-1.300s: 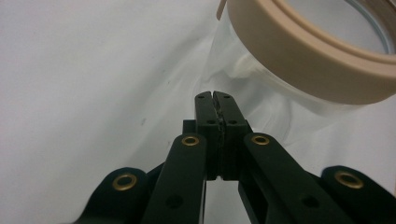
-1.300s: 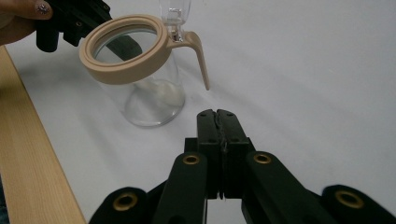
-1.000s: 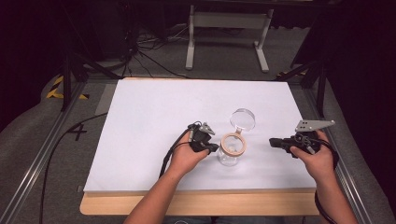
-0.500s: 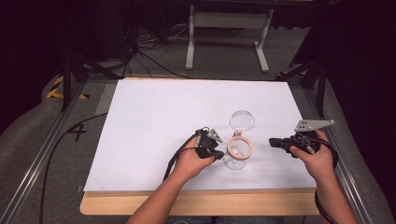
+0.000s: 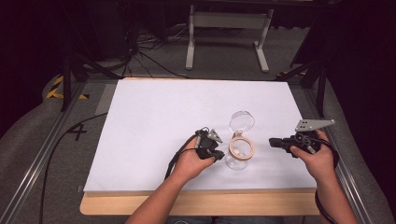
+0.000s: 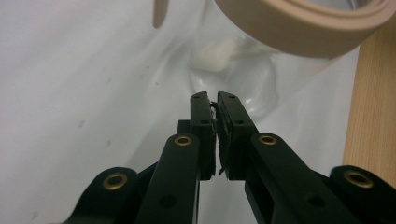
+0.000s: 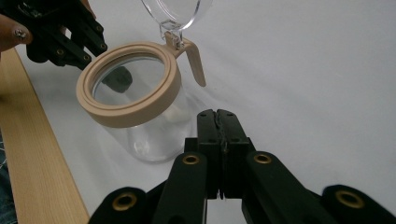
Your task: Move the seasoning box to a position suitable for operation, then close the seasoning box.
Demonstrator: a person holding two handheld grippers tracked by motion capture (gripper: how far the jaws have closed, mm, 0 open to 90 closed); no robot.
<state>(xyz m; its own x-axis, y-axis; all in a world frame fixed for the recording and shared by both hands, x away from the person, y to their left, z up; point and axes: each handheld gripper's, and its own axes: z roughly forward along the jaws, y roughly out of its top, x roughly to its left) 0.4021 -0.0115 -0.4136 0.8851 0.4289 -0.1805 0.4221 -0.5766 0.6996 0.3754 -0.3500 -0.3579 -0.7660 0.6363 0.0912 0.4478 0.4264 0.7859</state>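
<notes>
A clear glass jar (image 5: 238,158) with a beige rim (image 5: 241,147) stands on the white sheet near the table's front. Its clear hinged lid (image 5: 242,121) is flipped open behind it. A pale lump (image 6: 219,50) lies inside the jar. My left gripper (image 5: 218,155) is shut, its tips close against the jar's left wall (image 6: 243,79) below the rim (image 6: 303,28). My right gripper (image 5: 272,141) is also shut and empty, a short way right of the jar. In the right gripper view its jaws (image 7: 217,113) point at the jar (image 7: 144,135), with the left gripper (image 7: 65,37) beyond it.
A white sheet (image 5: 177,116) covers most of the table, with a wooden edge (image 5: 196,205) along the front. Metal rails run along both sides, and a cable (image 5: 56,149) trails on the left. A grey stand (image 5: 229,23) sits on the floor beyond the table.
My left gripper has slid right and slightly toward the front, closing in on the jar's left side. The right gripper and the jar have stayed put.
</notes>
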